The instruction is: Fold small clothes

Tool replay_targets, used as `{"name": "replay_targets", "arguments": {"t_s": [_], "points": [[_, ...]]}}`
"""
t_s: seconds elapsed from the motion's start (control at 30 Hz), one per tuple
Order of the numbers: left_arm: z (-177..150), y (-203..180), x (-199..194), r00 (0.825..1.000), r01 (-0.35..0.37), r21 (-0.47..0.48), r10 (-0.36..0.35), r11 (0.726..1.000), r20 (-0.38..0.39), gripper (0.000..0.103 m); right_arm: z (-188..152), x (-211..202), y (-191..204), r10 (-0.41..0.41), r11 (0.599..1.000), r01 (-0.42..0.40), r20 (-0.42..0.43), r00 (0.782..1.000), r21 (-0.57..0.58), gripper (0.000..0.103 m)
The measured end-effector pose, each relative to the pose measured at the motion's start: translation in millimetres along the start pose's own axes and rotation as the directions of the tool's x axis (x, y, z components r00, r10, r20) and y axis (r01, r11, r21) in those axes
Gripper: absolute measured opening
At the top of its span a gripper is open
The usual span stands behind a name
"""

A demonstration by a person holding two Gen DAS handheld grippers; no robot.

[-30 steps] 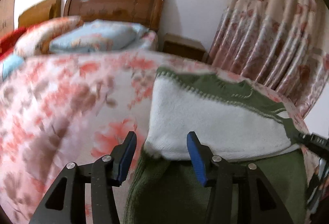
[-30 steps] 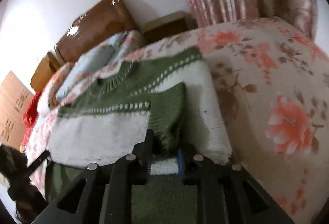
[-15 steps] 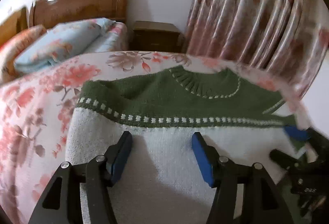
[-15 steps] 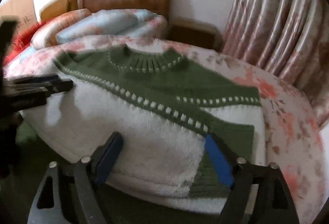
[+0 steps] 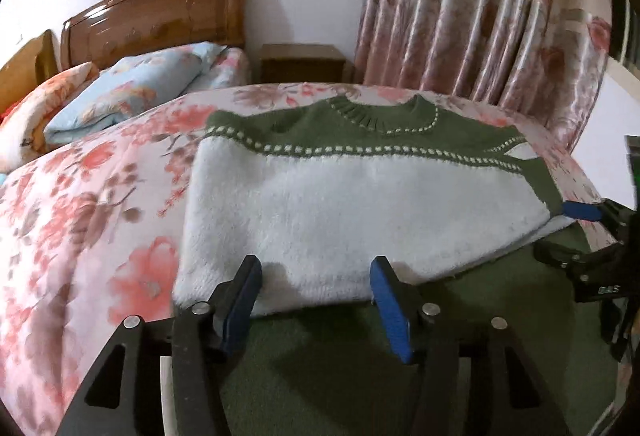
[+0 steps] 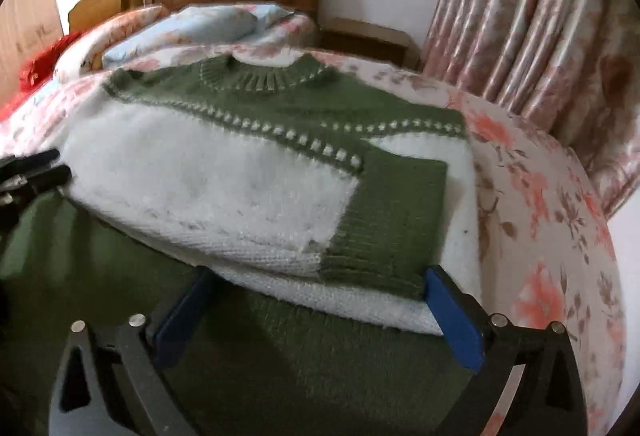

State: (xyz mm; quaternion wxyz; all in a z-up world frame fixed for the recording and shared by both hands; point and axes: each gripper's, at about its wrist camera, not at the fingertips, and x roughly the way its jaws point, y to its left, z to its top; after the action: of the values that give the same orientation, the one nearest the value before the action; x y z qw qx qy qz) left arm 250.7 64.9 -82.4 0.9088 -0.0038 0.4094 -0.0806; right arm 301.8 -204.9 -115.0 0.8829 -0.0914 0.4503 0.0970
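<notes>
Knitted green-and-white sweater: dark green yoke and ribbed collar, white dashed stitch line along the yoke edge, fluffy white body, green cuff. Quilted bed cover: pale pink with coral flowers, brown leaves. Pleated curtain: pink and cream, floral. Glossy wooden headboard: reddish brown. Fingers: blue pads on black.

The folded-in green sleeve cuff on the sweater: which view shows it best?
The right wrist view. There the green sleeve cuff lies whole and near, flat across the sweater, just ahead of the open right gripper. The left wrist view catches only a thin edge of it at the far right.
</notes>
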Motion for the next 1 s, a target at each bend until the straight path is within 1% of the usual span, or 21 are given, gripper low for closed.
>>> {"name": "replay_targets", "arguments": {"t_s": [0.03, 0.1, 0.13, 0.17, 0.23, 0.27, 0.3, 0.37, 0.4, 0.47, 0.53, 0.57, 0.6, 0.63, 0.67, 0.73, 0.77, 0.83, 0.9, 0.93, 1.0], "points": [[-4, -3, -14, 1.0, -0.019, 0.023, 0.019, 1.0, 0.005, 0.053, -2, -8, 0, -0.005, 1.0, 0.005, -0.001, 1.0, 0.001, 0.103], [-16, -15, -36, 0.999, 0.022, 0.069, -0.024, 0.997, 0.036, 0.054, -8, -34, 5, 0.012, 1.0, -0.011, 0.045, 0.999, -0.016, 0.103], [-23, -20, -39, 0.999, 0.043, 0.079, -0.045, 0.996, 0.024, 0.055, -13, -46, 8, 0.048, 0.999, -0.046, 0.07, 0.996, -0.029, 0.103], [-32, -25, -36, 0.998, 0.062, 0.099, -0.061, 0.993, -0.015, 0.055, -16, -50, 11, 0.071, 0.997, -0.069, 0.072, 0.995, -0.035, 0.103], [-54, -32, -24, 0.995, 0.035, 0.163, -0.02, 0.986, -0.098, 0.057, -27, -44, 20, 0.113, 0.992, -0.112, 0.009, 0.994, -0.064, 0.103], [-62, -32, -31, 0.999, 0.024, 0.184, -0.017, 0.983, -0.04, 0.058, -34, -38, 22, 0.107, 0.991, -0.109, -0.03, 0.994, -0.083, 0.103], [-68, -27, -35, 0.998, 0.026, 0.178, -0.015, 0.984, -0.066, 0.059, -43, -31, 23, 0.088, 0.99, -0.097, -0.086, 0.992, -0.105, 0.103], [-76, -15, -43, 0.994, 0.044, 0.144, -0.029, 0.989, -0.106, 0.059, -60, -41, 10, 0.147, 0.986, -0.153, -0.088, 0.985, -0.068, 0.103], [-83, -8, -50, 0.993, 0.019, 0.143, -0.002, 0.99, -0.114, 0.061, -67, -50, 4, 0.155, 0.985, -0.161, -0.091, 0.984, -0.063, 0.103], [-94, -3, -63, 0.992, -0.029, 0.125, 0.044, 0.992, -0.12, 0.059, -85, -61, -6, 0.097, 0.991, -0.108, -0.142, 0.985, -0.073, 0.103], [-106, 0, -81, 0.996, -0.026, 0.09, 0.034, 0.996, -0.086, 0.056, -101, -84, -10, 0.075, 0.996, -0.081, -0.109, 0.991, -0.049, 0.103], [-113, -2, -88, 0.998, 0.008, 0.076, -0.003, 0.997, -0.065, 0.056, -108, -96, -9, 0.08, 0.996, -0.083, -0.085, 0.993, -0.027, 0.103], [-120, -5, -93, 0.998, 0.041, 0.07, -0.036, 0.997, -0.059, 0.056, -116, -108, -5, 0.114, 0.993, -0.114, -0.053, 0.992, -0.012, 0.103], [-128, -12, -92, 0.995, 0.065, 0.083, -0.058, 0.994, -0.083, 0.056, -123, -117, 1, 0.161, 0.987, -0.161, -0.029, 0.987, -0.007, 0.103], [-137, -17, -89, 0.993, 0.058, 0.118, -0.045, 0.991, -0.114, 0.058, -132, -123, 12, 0.202, 0.979, -0.202, -0.025, 0.979, -0.023, 0.103], [-151, -21, -99, 0.999, 0.021, 0.176, -0.014, 0.984, -0.046, 0.06, -151, -118, 33, 0.172, 0.979, -0.181, -0.088, 0.981, -0.098, 0.103], [-154, -16, -102, 0.998, 0.038, 0.155, -0.031, 0.987, -0.053, 0.06, -161, -124, 39, 0.135, 0.977, -0.141, -0.044, 0.99, -0.16, 0.103], [-157, -5, -108, 0.996, 0.068, 0.13, -0.059, 0.989, -0.068, 0.061, -172, -131, 31, 0.167, 0.976, -0.173, -0.057, 0.984, -0.134, 0.103], [-158, 1, -111, 0.996, 0.061, 0.139, -0.05, 0.988, -0.078, 0.06, -181, -142, 20, 0.161, 0.976, -0.172, -0.091, 0.983, -0.136, 0.103], [-161, 2, -115, 0.996, 0.053, 0.139, -0.042, 0.989, -0.08, 0.056, -185, -146, 16, 0.157, 0.976, -0.171, -0.106, 0.982, -0.136, 0.103], [-166, 2, -124, 0.998, 0.007, 0.132, 0.001, 0.991, -0.062, 0.054, -192, -150, 15, 0.112, 0.979, -0.131, -0.123, 0.986, -0.158, 0.103]]}}
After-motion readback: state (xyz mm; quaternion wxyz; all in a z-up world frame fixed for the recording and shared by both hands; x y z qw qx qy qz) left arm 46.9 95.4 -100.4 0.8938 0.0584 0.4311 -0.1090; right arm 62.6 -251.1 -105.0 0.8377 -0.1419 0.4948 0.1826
